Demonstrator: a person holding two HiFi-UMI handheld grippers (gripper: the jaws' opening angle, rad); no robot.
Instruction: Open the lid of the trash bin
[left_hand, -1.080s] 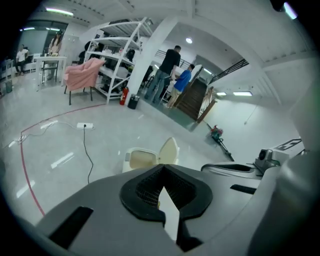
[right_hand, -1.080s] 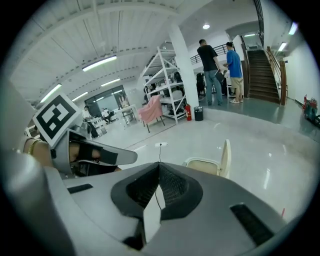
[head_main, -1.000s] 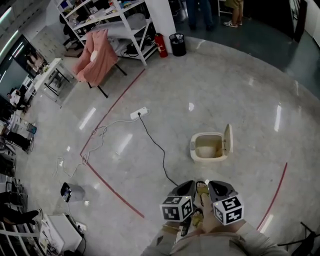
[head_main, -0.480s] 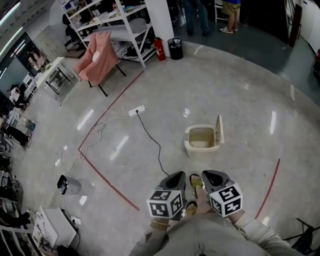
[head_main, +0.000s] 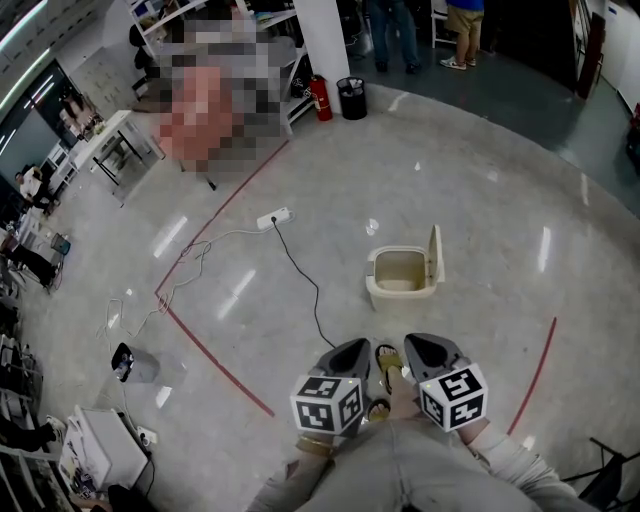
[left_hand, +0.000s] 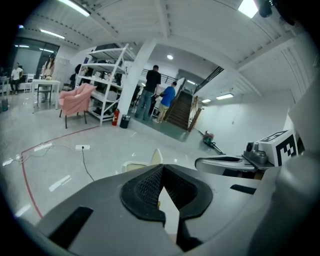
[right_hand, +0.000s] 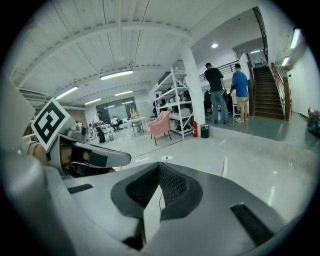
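lid up already, bin well ahead

tools first: two in all, held close to my body. left gripper (head_main: 352, 352) and right gripper (head_main: 420, 347) each have their jaws pressed together at the tips, with nothing between them. ahead on the floor, well apart from both, stands one trash bin (head_main: 402, 277). its one lid (head_main: 435, 254) is upright along its right side and the inside is open to view. i judge the opening as good as done. if the lid needs more, i'd step closer and nudge its free edge with one closed tip, gently, so the bin doesn't slide. beyond lie one power strip (head_main: 275, 218) and, farthest, one black bin (head_main: 351, 92).
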